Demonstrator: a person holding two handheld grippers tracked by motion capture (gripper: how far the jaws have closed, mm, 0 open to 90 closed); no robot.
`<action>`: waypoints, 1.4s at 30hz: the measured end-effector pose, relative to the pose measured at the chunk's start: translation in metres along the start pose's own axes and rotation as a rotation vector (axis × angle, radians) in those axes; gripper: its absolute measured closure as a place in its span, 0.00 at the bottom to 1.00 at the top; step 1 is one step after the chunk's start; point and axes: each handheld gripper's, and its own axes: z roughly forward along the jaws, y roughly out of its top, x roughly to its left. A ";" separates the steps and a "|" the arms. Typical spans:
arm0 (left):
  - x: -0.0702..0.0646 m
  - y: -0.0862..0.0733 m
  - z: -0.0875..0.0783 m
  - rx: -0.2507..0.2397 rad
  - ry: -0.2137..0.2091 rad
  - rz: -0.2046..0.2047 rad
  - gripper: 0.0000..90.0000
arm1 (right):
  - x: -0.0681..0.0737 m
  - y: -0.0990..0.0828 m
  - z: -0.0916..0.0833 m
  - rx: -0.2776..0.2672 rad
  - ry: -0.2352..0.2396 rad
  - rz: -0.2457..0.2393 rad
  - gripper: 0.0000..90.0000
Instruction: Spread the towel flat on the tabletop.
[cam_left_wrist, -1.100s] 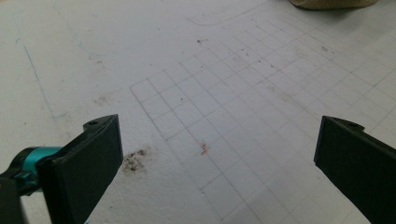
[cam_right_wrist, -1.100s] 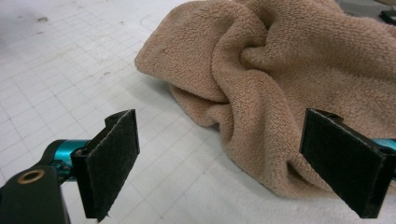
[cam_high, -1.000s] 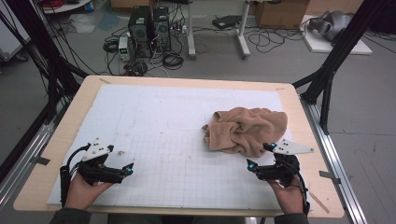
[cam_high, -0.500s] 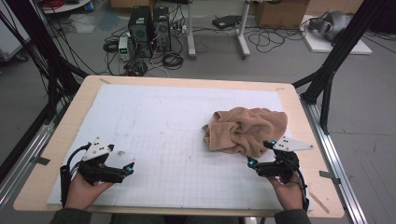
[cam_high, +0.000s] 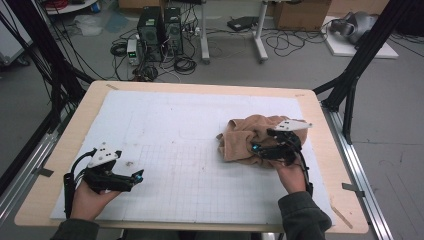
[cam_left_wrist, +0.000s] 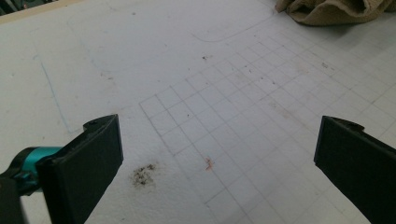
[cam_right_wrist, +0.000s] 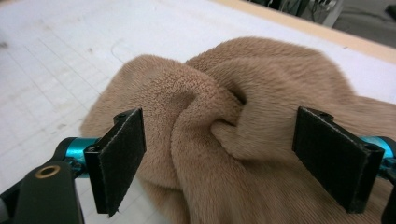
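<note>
**Towel not yet gripped, all the handling still ahead**

The counter (cam_high: 165, 95) carries a white gridded mat, and the landmark on it is the tan towel (cam_high: 245, 137), lying crumpled in a loose heap toward the mat's right side, a little short of its far edge. Nothing about the towel looks sorted out yet: it is bunched and twisted into folds (the right gripper view shows a deep knot-like crease in the middle), so spreading or folding it is all still to do.

The right claw (cam_high: 256, 148) sits at the near edge of the towel, over its folds. Its jaws have just been closing a little, with a ridge of towel between them, but they stand wide apart and do not press on the cloth, so I judge the grasp as only begun.

The left claw (cam_high: 137, 176) rests well to the left of the towel, over bare mat, jaws spread apart and empty.
</note>
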 end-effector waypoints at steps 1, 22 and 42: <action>0.000 0.000 0.000 0.000 0.000 0.000 0.02 | 0.000 0.000 0.000 0.000 0.000 0.000 0.19; -0.002 0.002 0.019 0.031 -0.050 -0.022 0.02 | 0.014 0.014 0.024 0.098 0.099 -0.057 0.86; -0.016 0.034 -0.006 -0.040 -0.087 0.028 0.03 | 0.131 0.080 -0.002 -0.055 0.483 -0.270 0.87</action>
